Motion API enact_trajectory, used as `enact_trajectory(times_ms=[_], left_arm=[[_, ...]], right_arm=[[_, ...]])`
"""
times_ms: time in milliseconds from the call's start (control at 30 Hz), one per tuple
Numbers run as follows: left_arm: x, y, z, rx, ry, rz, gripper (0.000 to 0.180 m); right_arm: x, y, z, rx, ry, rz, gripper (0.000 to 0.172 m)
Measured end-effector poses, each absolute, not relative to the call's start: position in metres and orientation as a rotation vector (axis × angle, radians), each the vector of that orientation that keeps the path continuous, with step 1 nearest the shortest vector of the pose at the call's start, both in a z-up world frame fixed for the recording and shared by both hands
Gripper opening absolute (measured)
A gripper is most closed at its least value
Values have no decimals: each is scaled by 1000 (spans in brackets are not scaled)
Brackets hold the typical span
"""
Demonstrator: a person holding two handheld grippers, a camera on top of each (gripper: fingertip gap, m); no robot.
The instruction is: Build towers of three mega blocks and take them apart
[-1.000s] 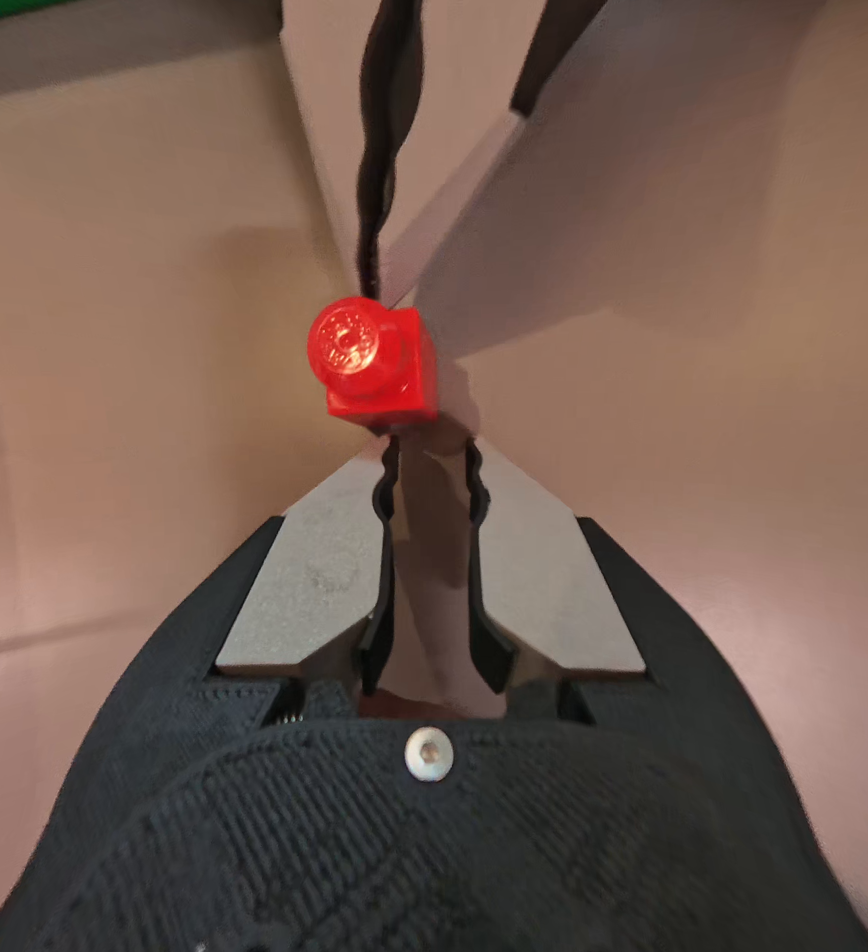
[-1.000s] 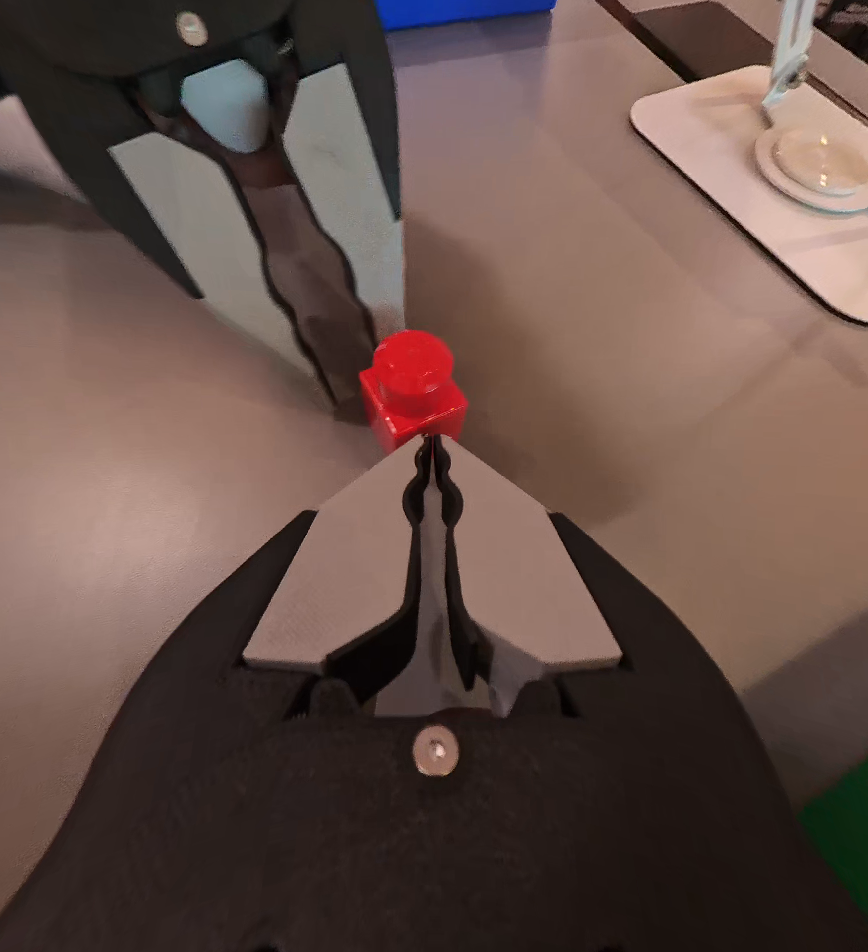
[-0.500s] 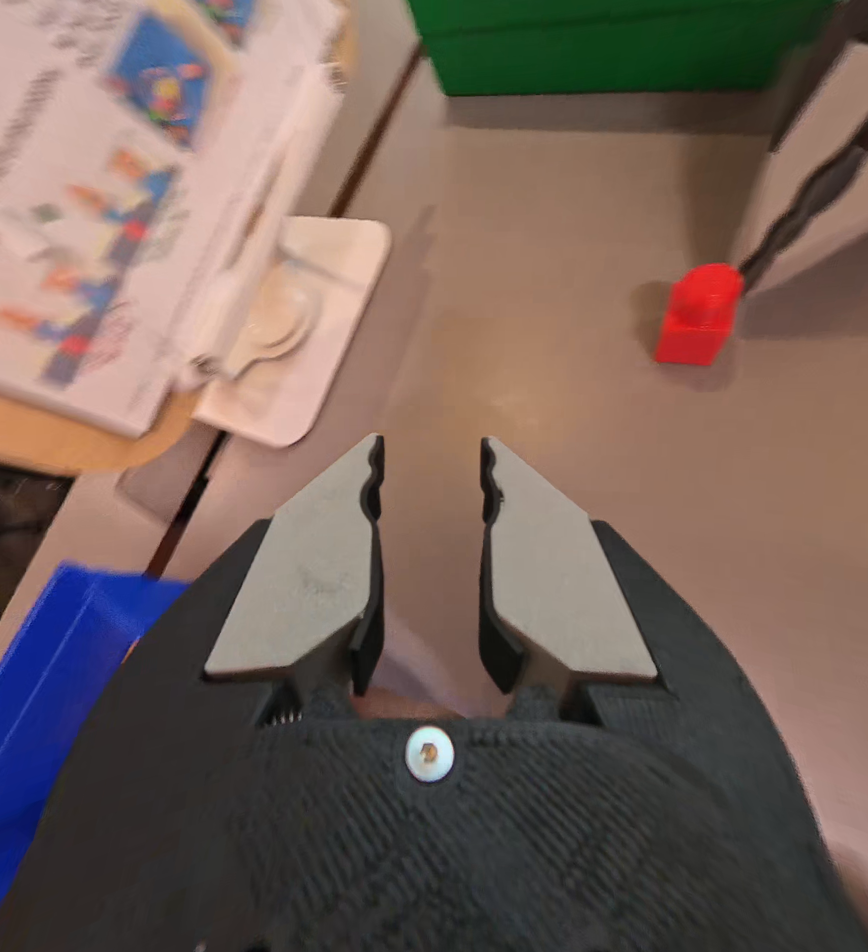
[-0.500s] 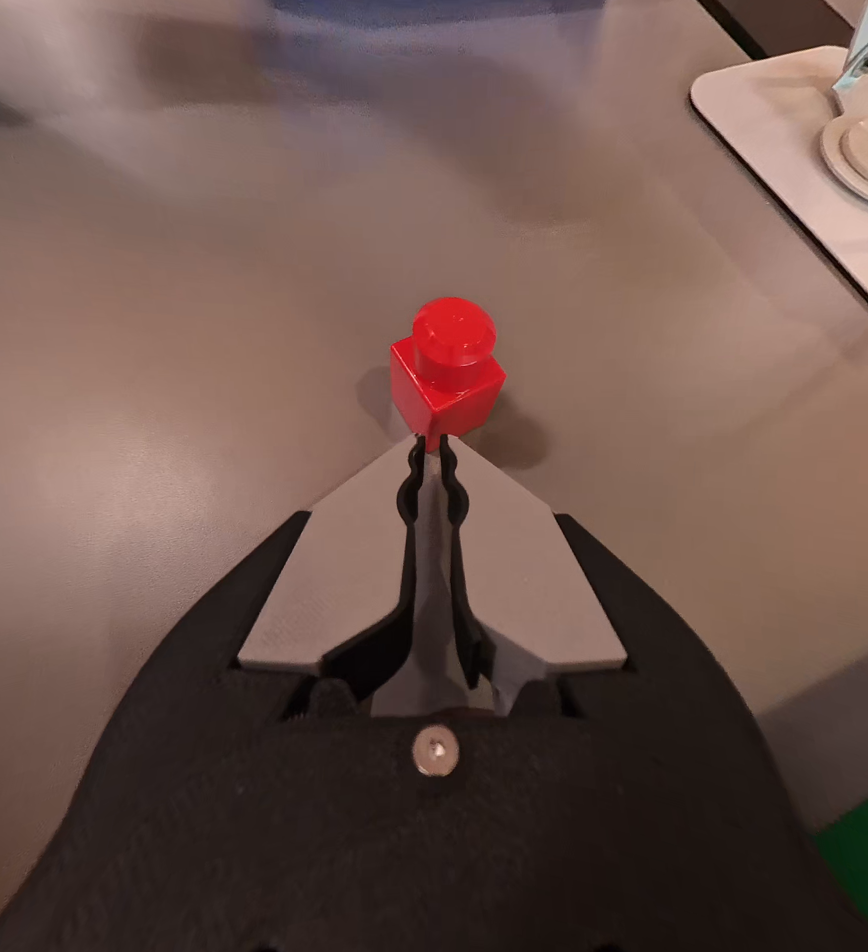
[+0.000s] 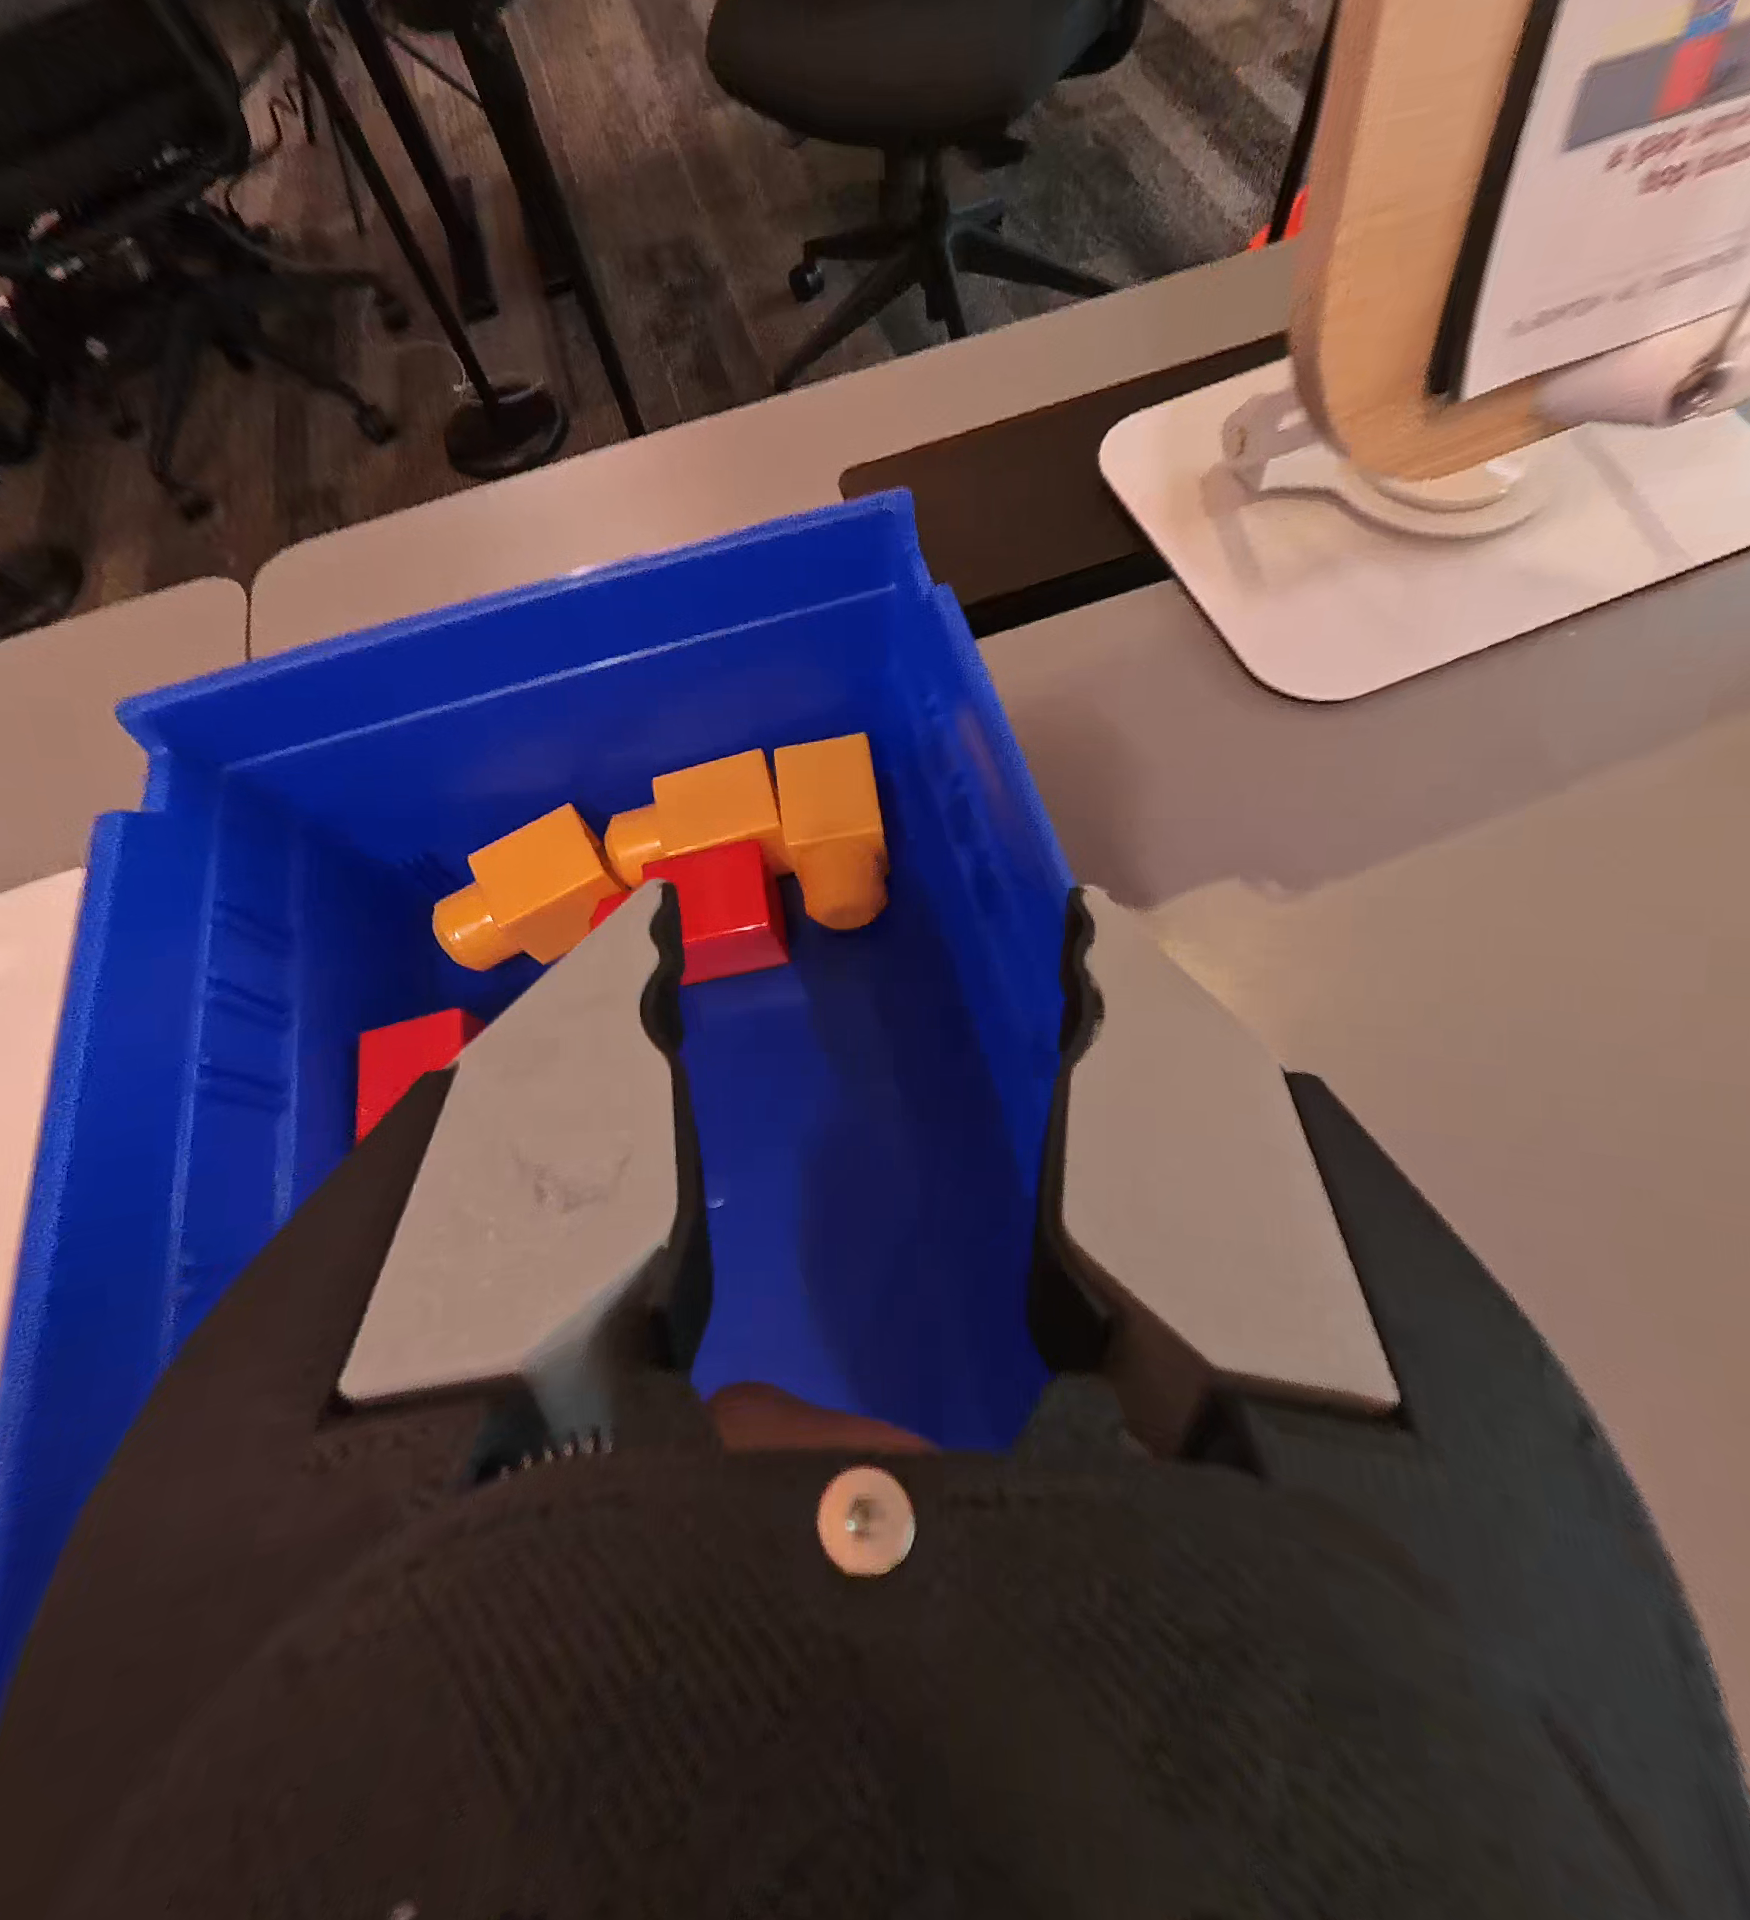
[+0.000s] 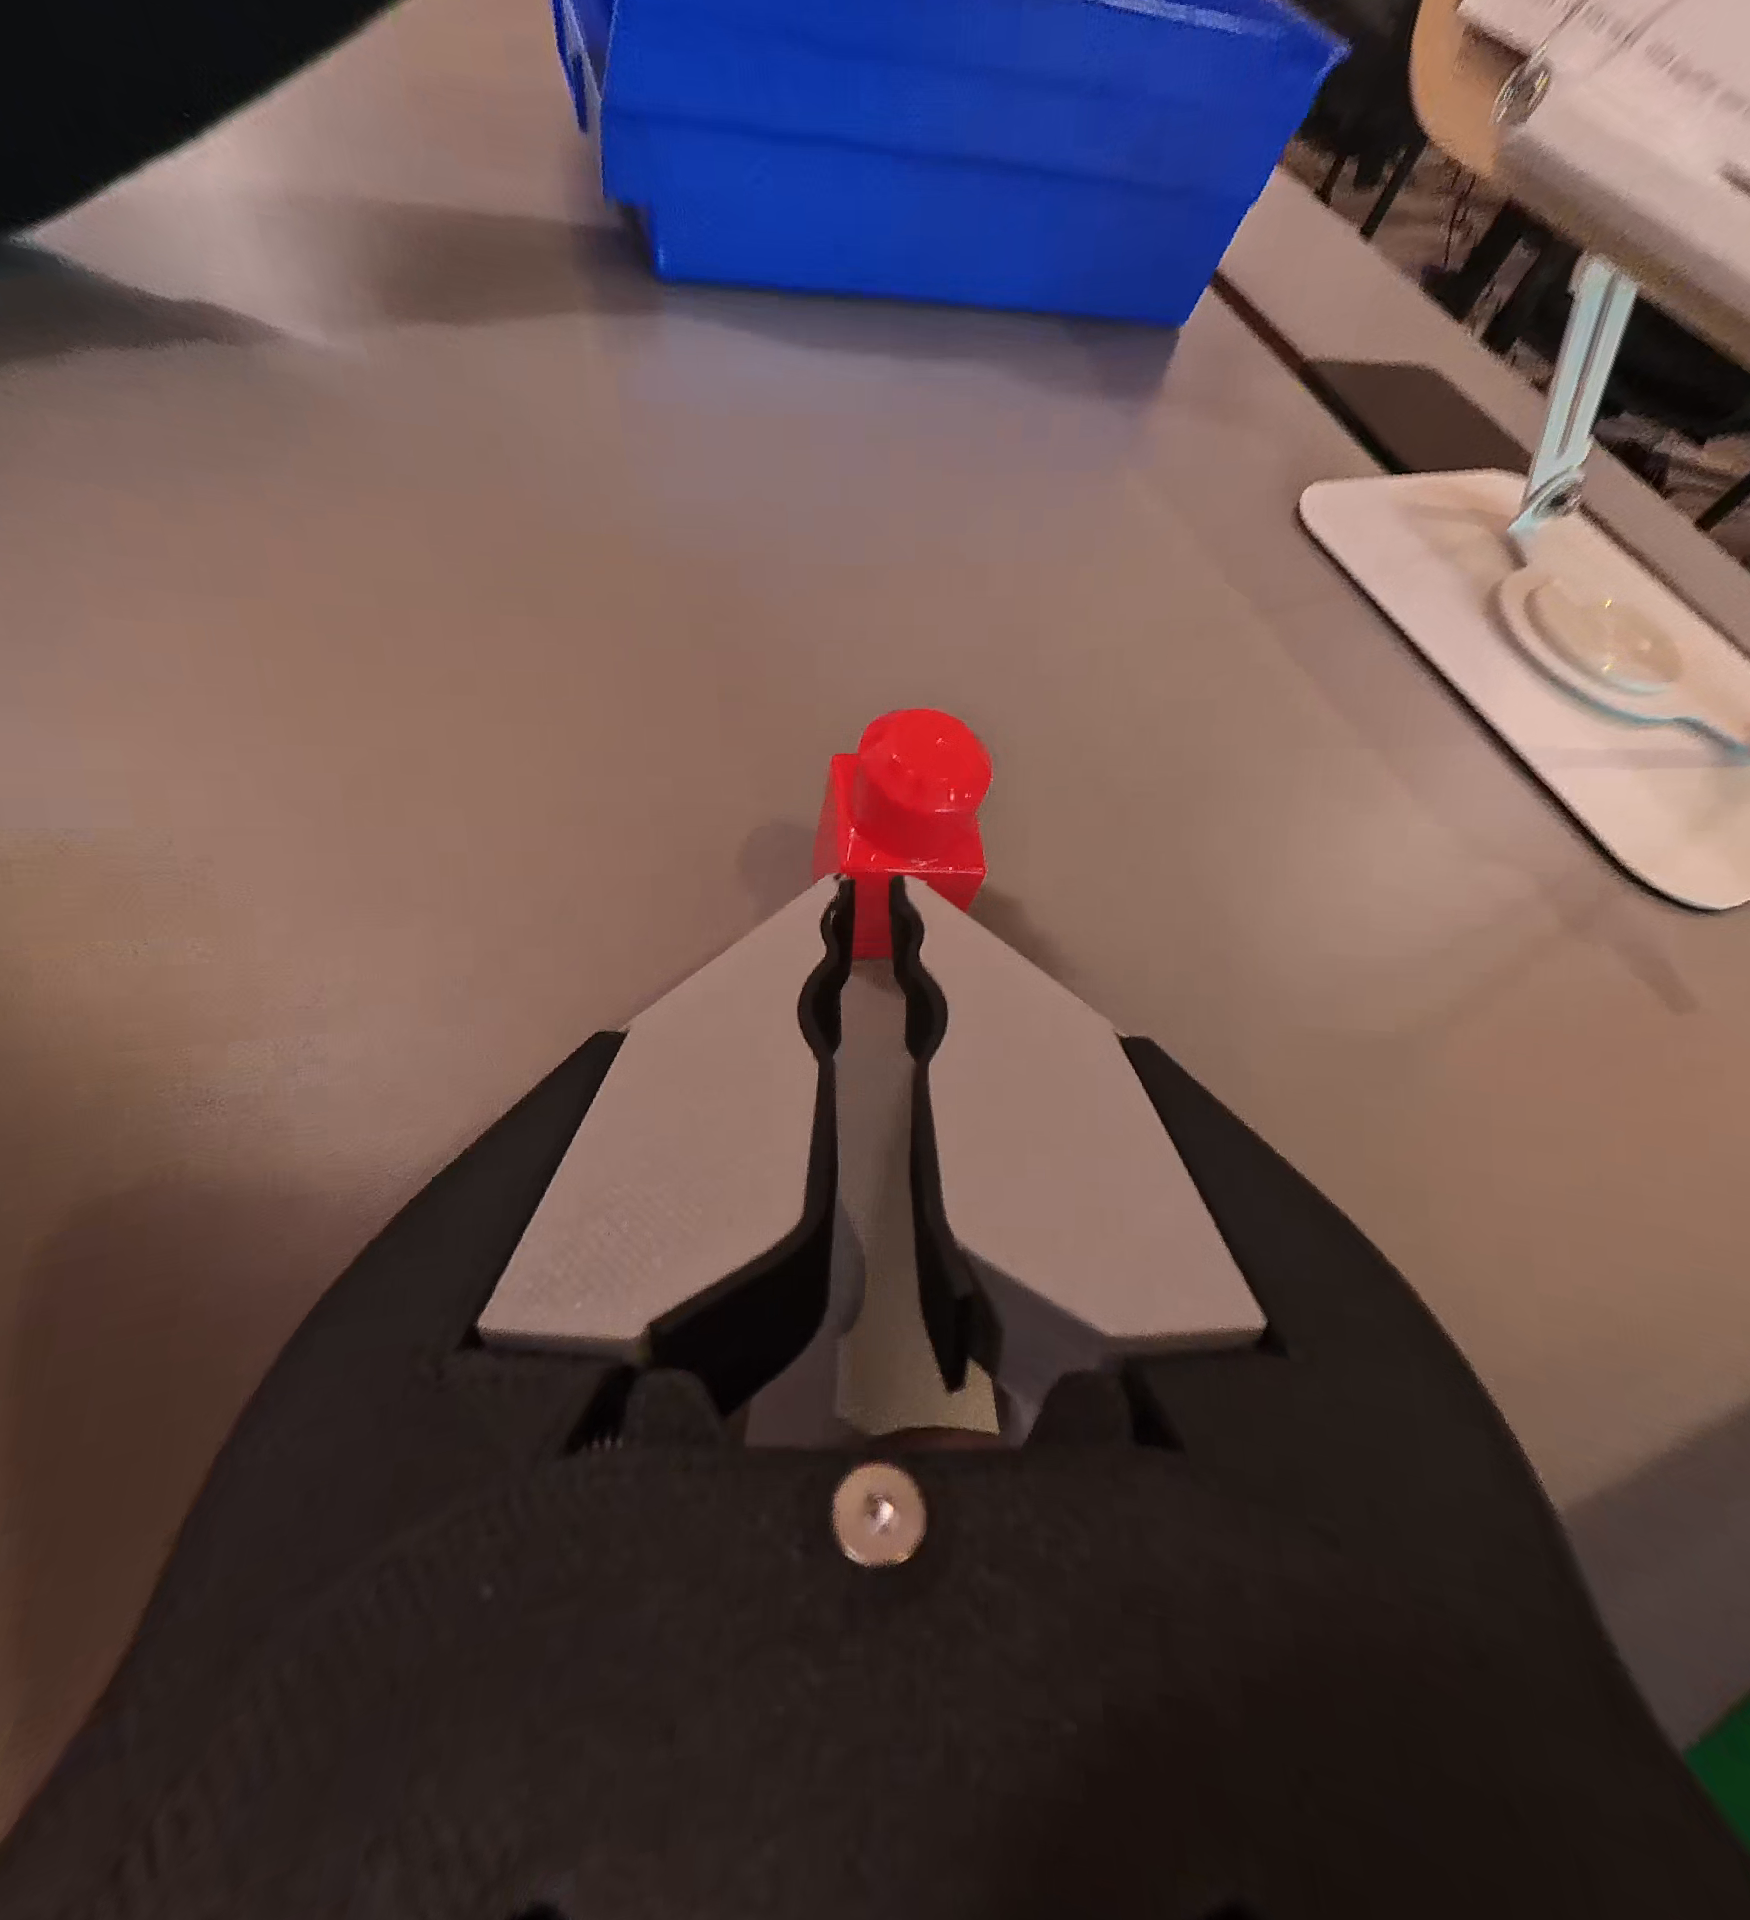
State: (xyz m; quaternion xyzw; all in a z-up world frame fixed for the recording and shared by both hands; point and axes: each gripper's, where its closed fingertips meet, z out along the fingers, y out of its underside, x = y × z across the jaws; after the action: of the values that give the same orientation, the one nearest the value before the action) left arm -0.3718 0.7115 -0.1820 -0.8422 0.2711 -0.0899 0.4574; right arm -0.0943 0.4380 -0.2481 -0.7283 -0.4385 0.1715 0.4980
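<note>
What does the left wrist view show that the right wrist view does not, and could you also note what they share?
Only the left wrist view shows the inside of the blue bin: three orange blocks and two red blocks at its far end, with the left gripper open wide above it.

Only the right wrist view shows a single red block standing stud-up on the table, with the right gripper, fingers nearly together, just before it.

Both show the blue bin, the table and the white stand base.

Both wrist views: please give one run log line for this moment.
left hand-held gripper: open over blue bin | right hand-held gripper: narrow, behind red block on table
</note>
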Motion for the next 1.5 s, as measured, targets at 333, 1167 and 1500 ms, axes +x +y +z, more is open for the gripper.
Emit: enact_trajectory(times_ms=[333, 1167, 1500], left_arm=[[-396, 744, -187, -2067, 474, -340, 71], [-418, 786, -280, -2301, 580, -113, 61], [-432, 779, -233, -2194, 576, -77, 56]], right_arm=[[-81, 451, -239, -1737, -958, 425, 5], [-93, 435, -240, -1721, -1050, 438, 5], [-93, 434, -236, -1712, -1047, 415, 5]])
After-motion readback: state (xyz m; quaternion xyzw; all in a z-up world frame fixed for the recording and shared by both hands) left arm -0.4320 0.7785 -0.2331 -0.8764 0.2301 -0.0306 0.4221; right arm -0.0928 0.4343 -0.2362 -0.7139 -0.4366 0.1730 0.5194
